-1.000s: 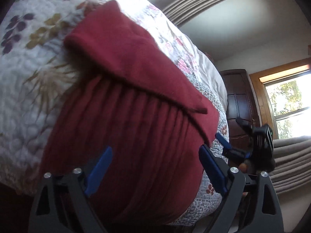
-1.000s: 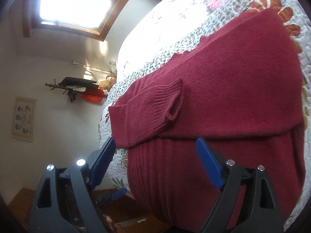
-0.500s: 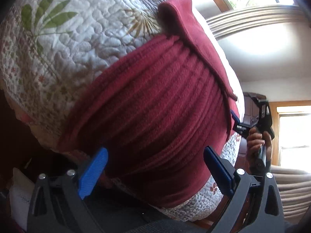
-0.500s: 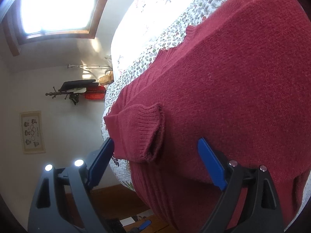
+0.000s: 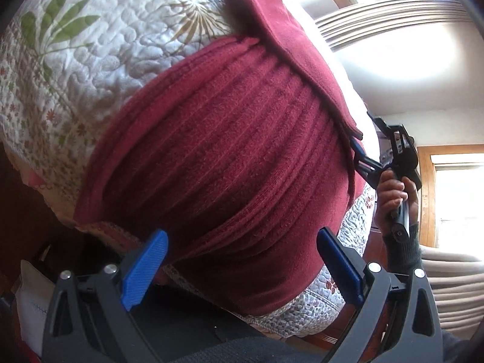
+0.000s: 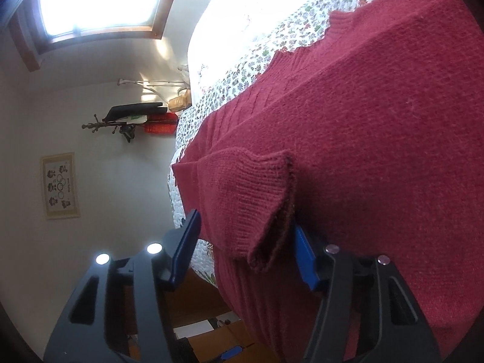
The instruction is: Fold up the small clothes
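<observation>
A dark red knitted sweater point(image 5: 230, 157) lies over the bed's point(image 5: 78, 69) near edge on its floral quilt, the left hand-held gripper point(image 5: 242, 267) and right hand-held gripper point(image 6: 245, 251) both spread apart, straddling its hem and folded cuff point(image 6: 257, 193).

I see strong daylight pouring through the window point(image 6: 99, 3) in my right wrist view; its glass is blown out to plain white, and the bedspread point(image 6: 230, 15) just right of it glares white too. The wall below the window sits in soft grey shade. In my left wrist view another window point(image 5: 456, 193) is overexposed, and the red sweater point(image 5: 230, 157) left of it looks dim, its ribs shadowed. Both pictures bend hard and darken at the corners.
</observation>
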Motion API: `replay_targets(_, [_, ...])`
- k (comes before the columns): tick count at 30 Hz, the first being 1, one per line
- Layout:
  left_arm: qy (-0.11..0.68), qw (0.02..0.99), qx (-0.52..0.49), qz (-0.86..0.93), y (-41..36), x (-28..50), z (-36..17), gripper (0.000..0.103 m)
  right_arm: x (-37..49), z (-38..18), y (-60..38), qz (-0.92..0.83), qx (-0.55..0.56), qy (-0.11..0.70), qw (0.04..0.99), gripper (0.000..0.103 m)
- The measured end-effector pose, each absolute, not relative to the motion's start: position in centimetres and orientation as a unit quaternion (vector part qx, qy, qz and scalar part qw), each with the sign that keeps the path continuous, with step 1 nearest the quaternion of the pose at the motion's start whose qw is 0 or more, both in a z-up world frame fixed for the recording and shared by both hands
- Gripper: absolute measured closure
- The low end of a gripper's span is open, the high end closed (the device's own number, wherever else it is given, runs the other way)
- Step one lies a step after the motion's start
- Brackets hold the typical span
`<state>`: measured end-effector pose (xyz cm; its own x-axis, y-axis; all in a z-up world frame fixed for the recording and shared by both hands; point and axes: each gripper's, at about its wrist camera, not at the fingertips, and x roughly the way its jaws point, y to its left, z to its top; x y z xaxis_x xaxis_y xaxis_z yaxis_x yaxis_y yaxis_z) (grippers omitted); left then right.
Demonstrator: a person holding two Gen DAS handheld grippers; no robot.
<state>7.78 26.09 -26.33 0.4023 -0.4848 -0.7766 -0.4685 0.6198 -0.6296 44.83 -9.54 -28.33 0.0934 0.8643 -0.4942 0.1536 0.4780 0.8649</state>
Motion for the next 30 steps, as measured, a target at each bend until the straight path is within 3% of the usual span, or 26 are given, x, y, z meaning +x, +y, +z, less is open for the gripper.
replay_targets(2, [0.546, 0.716, -0.434, -0.009, 26.1, 7.9, -26.2, 0.004, 45.1, -28.0, -8.8, 0.301, 0.41, 0.608, 0.61, 0.086])
replay_targets(3, [0.546, 0.717, -0.433, -0.01, 26.1, 7.9, -26.2, 0.004, 45.3, -27.7, -8.4, 0.302, 0.399, 0.607, 0.617, 0.096])
replay_targets(19, [0.565, 0.716, -0.405, -0.07, 24.3, 11.8, -26.4, 0.004, 44.0, -15.3, -17.2, 0.291, 0.318, 0.5, 0.751, 0.097])
replay_targets(30, [0.578, 0.709, -0.394, -0.089, 23.5, 12.8, -26.6, 0.004, 40.8, -20.8, -26.2, 0.199, 0.351, 0.513, 0.757, 0.097])
